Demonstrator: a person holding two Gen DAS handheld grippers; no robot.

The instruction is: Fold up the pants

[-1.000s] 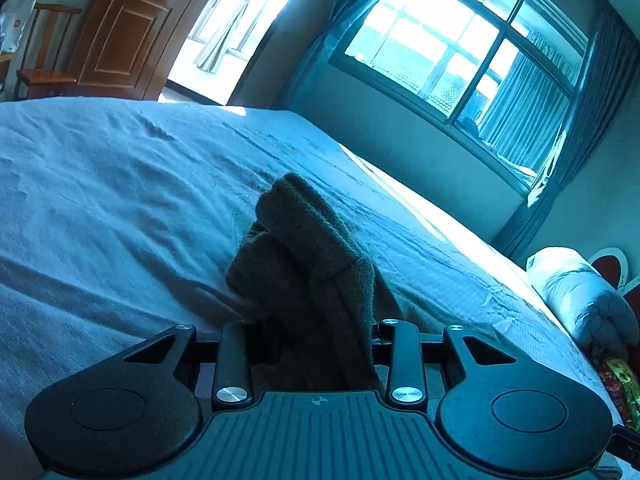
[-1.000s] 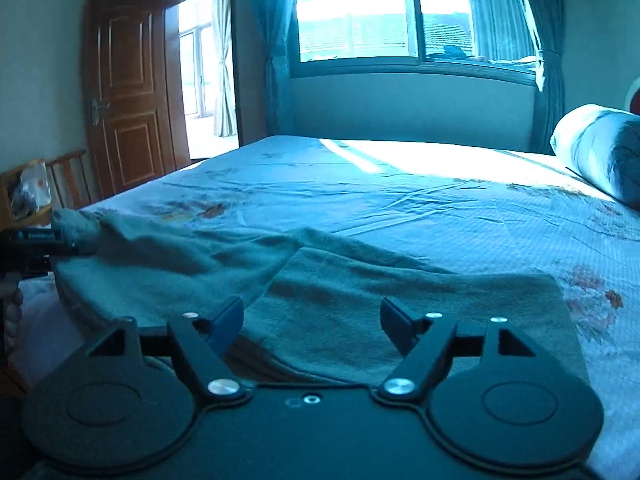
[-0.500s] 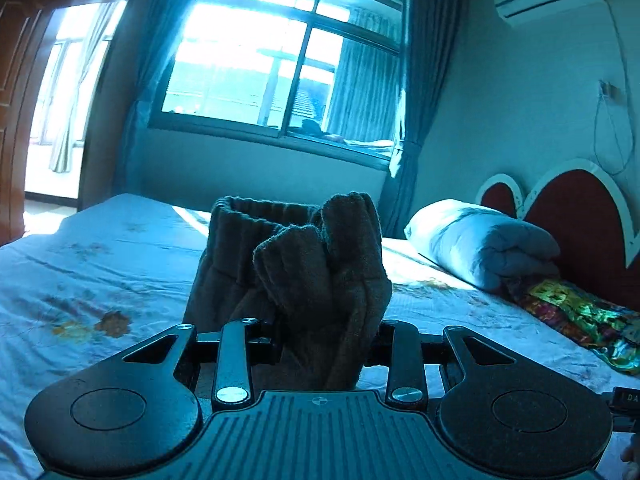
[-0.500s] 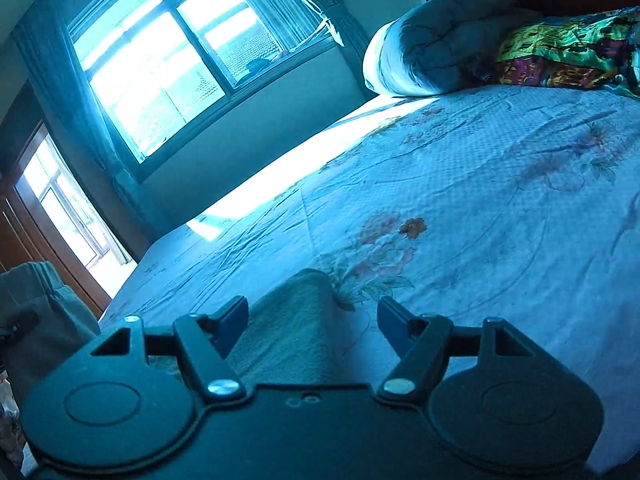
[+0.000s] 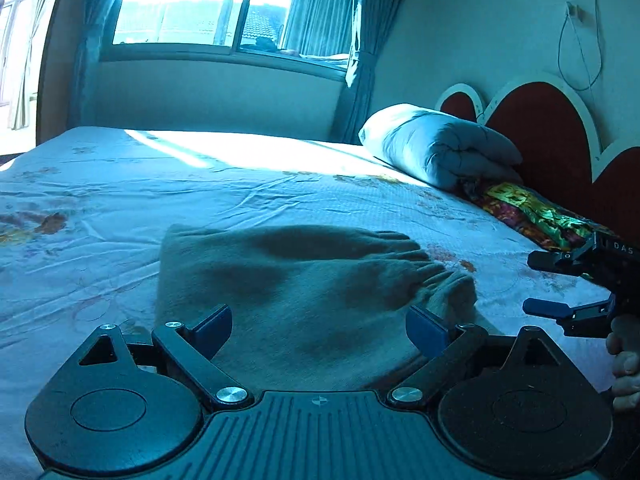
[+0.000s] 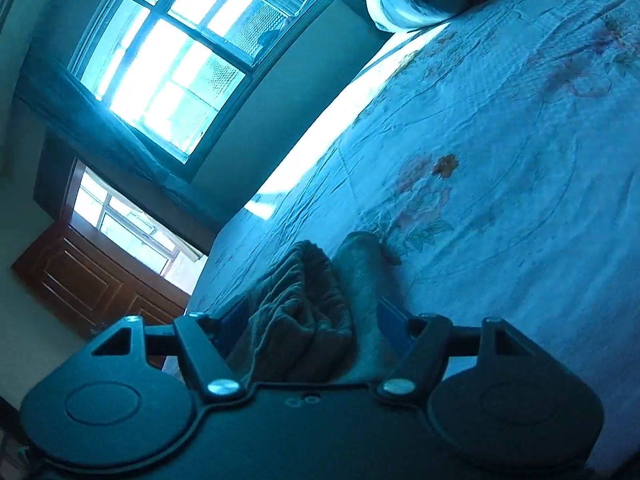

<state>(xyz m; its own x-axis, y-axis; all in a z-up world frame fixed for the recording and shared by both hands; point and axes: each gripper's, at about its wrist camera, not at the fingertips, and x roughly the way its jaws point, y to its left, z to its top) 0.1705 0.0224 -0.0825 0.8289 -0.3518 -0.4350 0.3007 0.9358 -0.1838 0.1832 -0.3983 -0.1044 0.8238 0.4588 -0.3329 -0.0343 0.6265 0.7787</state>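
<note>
Left gripper (image 5: 319,326): fingers spread wide, nothing between the pads, hovering over the near edge of the pants (image 5: 304,280). Pants lie folded flat on the bed (image 5: 240,184), waistband end bunched toward the right.

Right gripper (image 6: 306,324): fingers apart with gathered waistband fabric filling the gap; contact with the pads is hidden by the cloth, so a grip cannot be confirmed.

Farther off: rolled quilt (image 5: 436,148) against the headboard (image 5: 552,132); window (image 5: 224,4) overexposed.
</note>
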